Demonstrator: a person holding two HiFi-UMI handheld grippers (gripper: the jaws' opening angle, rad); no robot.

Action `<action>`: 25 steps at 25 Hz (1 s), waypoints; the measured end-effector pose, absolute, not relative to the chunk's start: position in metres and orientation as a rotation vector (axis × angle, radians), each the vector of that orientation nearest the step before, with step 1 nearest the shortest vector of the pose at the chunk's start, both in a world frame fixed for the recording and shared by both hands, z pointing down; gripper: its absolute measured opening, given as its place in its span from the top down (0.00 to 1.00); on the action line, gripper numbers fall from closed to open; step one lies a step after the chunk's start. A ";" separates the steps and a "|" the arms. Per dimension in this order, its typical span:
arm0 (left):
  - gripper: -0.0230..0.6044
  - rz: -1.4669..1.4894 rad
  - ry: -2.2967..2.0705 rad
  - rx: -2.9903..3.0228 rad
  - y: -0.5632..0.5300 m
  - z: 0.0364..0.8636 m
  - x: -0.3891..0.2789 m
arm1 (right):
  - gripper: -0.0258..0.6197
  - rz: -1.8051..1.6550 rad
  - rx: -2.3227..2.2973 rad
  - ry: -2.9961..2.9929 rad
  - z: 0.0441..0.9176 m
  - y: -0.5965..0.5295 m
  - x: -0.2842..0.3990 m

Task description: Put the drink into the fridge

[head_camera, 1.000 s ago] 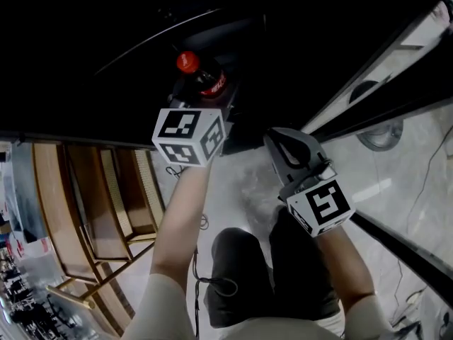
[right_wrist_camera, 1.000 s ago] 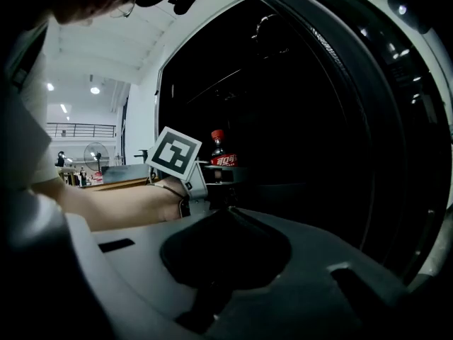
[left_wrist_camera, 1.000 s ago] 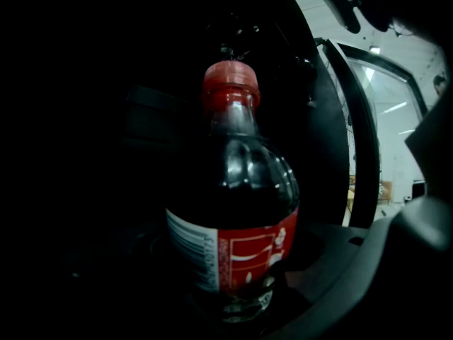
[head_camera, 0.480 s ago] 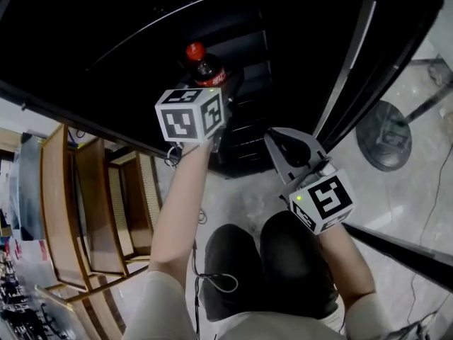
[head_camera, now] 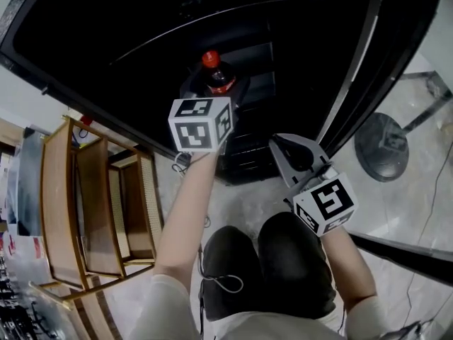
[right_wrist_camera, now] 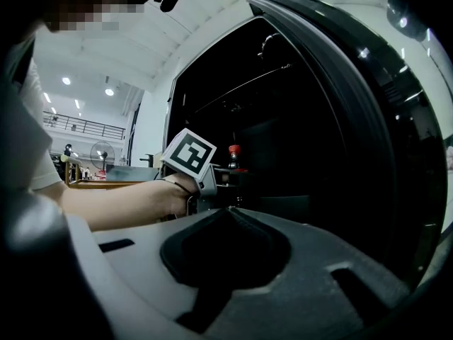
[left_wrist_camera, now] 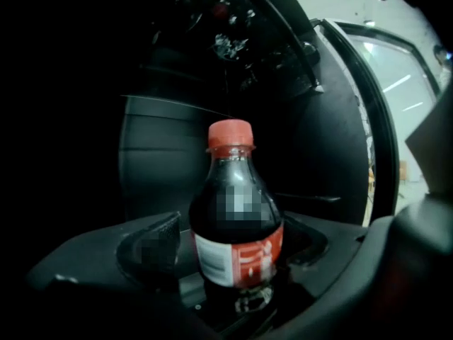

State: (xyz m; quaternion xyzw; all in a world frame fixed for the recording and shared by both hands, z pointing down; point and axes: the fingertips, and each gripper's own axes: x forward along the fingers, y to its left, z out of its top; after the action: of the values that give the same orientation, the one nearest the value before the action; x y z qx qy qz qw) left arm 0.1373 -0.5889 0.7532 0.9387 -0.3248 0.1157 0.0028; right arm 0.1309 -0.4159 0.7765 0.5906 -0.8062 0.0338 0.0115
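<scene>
Drink (left_wrist_camera: 237, 211), a dark bottle with a red cap, is standing in the fridge (head_camera: 141, 20). Left tongs (left_wrist_camera: 237, 257) have just been opening around it, and only the left gripper view is showing the gap. Right tongs (right_wrist_camera: 226, 214) are sitting closed.

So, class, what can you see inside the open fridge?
A cola bottle with a red cap stands upright inside the fridge. Behind it only dark panels show; the rest of the interior is too dark to tell whether anything else is stored there.
</scene>
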 end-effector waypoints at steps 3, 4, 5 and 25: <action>0.36 0.367 -1.011 2.954 -0.583 0.755 0.129 | 0.96 0.086 1.814 -2.506 0.776 -0.421 0.123; 0.36 0.364 -1.013 2.955 -0.582 0.754 0.126 | 0.96 0.082 1.799 -2.505 0.777 -0.423 0.119; 0.36 0.358 -1.018 2.957 -0.580 0.753 0.123 | 0.96 0.079 1.784 -2.507 0.777 -0.424 0.115; 0.38 0.093 -0.859 3.038 -0.482 0.701 0.055 | 0.96 -0.069 1.692 -2.532 0.747 -0.415 0.051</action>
State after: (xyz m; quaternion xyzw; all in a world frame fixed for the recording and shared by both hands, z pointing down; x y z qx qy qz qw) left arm 0.0553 -0.4820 0.7008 0.9618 -0.2719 0.0295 -0.0082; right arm 0.0509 -0.4150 0.7475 0.5549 -0.8302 -0.0226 0.0478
